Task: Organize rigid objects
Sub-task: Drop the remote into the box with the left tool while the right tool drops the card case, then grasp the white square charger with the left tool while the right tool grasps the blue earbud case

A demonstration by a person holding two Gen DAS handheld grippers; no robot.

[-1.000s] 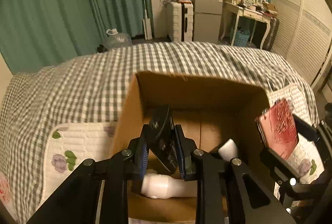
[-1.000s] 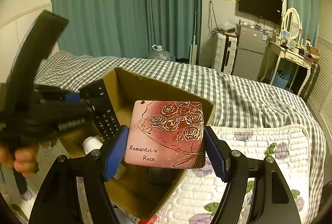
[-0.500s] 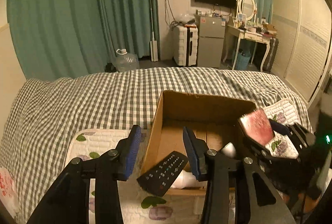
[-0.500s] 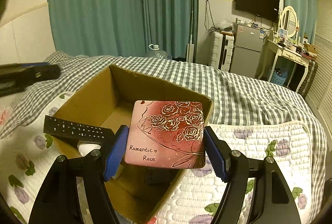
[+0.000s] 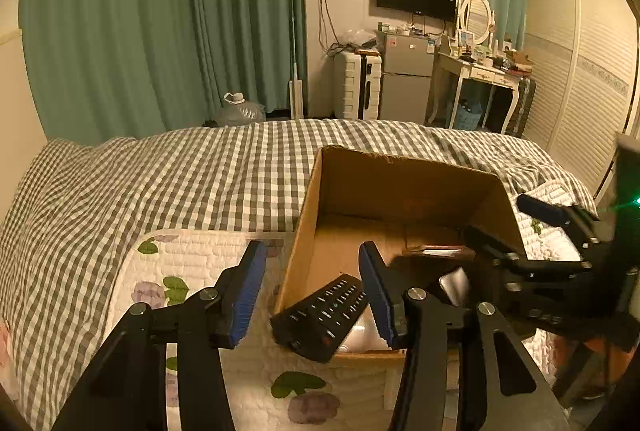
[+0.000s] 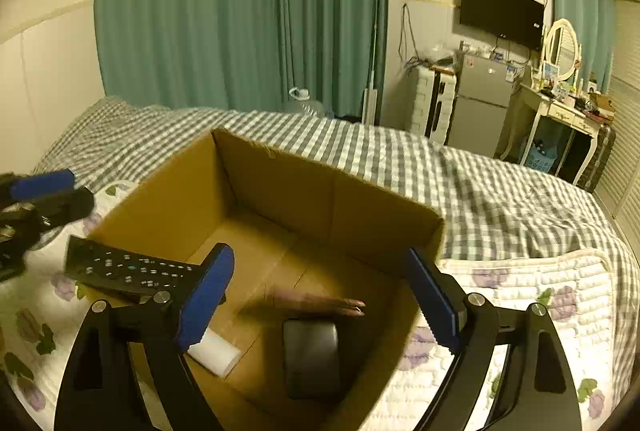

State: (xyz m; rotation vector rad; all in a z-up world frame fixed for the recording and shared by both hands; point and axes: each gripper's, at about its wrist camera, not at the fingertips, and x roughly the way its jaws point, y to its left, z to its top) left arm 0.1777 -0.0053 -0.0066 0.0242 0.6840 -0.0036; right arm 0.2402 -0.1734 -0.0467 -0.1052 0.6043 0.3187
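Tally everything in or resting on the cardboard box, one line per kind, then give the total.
Remote control, lying across the rim of the box: 1
White bottle: 1
Red rose-print tin, blurred: 1
Dark rounded case: 1
Total: 4

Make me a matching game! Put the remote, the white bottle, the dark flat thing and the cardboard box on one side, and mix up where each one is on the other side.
Things:
1. remote
2. white bottle
3. dark flat thing
4. cardboard box

Places:
A. sits on the bed, open at the top
B. lies across the box's rim, partly sticking out
C. lies on the box floor, just behind the right gripper's left finger
D. lies on the box floor, between the right gripper's fingers

Pairs: 1-B, 2-C, 3-D, 4-A
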